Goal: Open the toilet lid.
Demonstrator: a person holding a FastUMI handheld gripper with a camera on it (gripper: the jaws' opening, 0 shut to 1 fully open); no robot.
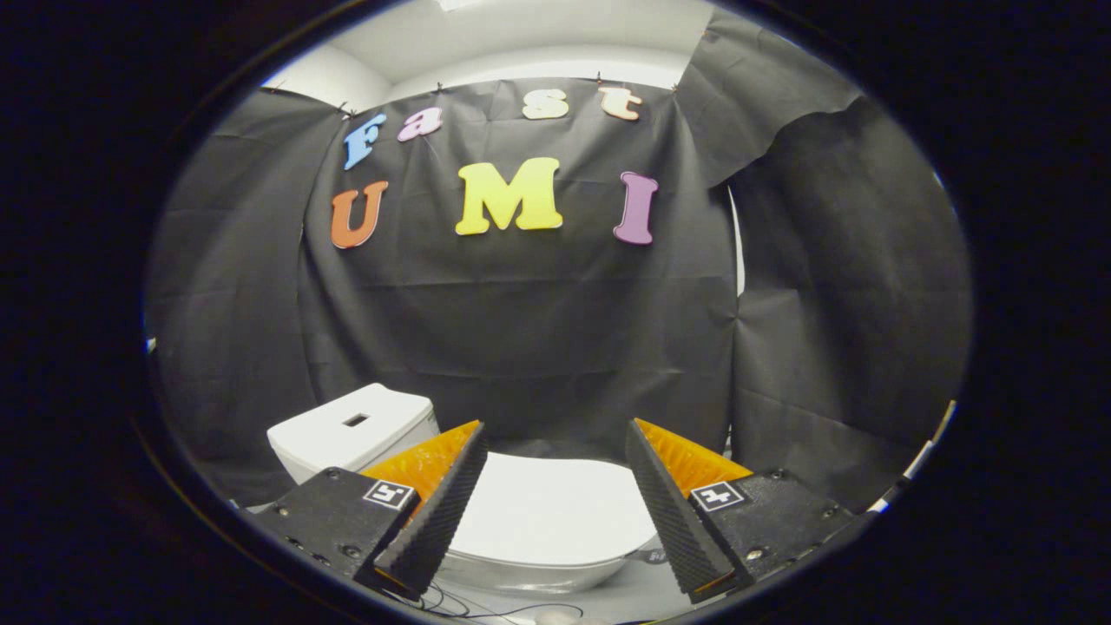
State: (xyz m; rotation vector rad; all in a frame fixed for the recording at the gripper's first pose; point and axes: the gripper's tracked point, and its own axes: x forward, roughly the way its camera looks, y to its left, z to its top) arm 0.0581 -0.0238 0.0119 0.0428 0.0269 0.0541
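**Closed toilet lid seen along the open gripper, before any contact**

The toilet lid (555,512) lies flat and closed on the bowl (529,573), seen between the two fingers and just beyond their tips. It appears as a smooth, white, rounded plate; judged from its look, it is rigid moulded plastic, fairly light, glossy and therefore slippery, and it should pivot stiffly about a hinge at its rear. Its long axis appears to run from the tank (356,430), which stands beyond the left finger, obliquely toward the near right, so the free front edge points toward the gripper's near right side. The hinge itself is hidden behind the left finger. The best place to take hold is probably that front rim, where the lid overhangs the bowl: a finger slipped under the lip, or both fingers pinching the edge, would give the longest lever for lifting. The gripper (555,456) hangs above the lid with its fingers spread wide and nothing between them. Black cloth (521,330) closes the booth behind the toilet. Thin cables (486,608) lie on the floor beneath the gripper.
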